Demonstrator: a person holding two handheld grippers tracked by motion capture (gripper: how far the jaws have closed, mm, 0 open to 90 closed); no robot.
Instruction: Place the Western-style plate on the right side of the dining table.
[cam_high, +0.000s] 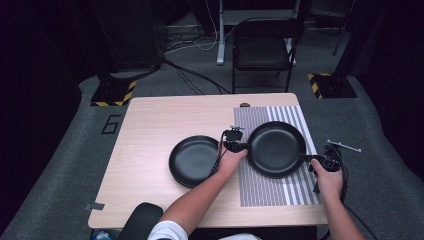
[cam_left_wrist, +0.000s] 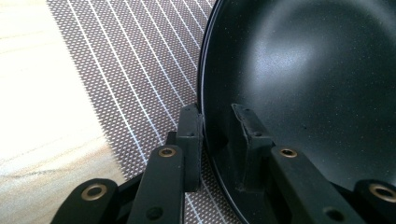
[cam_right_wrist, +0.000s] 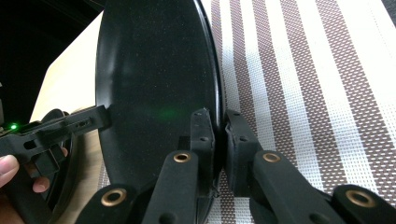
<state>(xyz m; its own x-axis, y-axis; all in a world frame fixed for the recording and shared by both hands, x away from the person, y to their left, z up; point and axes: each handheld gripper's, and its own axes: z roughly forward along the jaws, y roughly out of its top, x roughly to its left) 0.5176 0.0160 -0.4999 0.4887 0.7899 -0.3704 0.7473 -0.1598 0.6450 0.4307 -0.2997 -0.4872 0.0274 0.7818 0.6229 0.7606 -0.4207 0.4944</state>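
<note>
Pan (cam_high: 276, 148): on striped mat (cam_high: 295, 186), right half of tabletop (cam_high: 150, 125), open side up.
Left gripper (cam_high: 242, 147): clamped on pan's left rim.
Right gripper (cam_high: 310, 159): clamped on right rim.
Handling: likely stiff, fairly heavy, slick coating; opposite rim holds seem best.
Axis: round, no handle seen; grip line runs left to right.
Second pan (cam_high: 194, 160): just left, on bare wood.

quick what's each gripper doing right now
left gripper: shut on the rim of the black pan
right gripper: shut on the same pan's opposite rim
</note>
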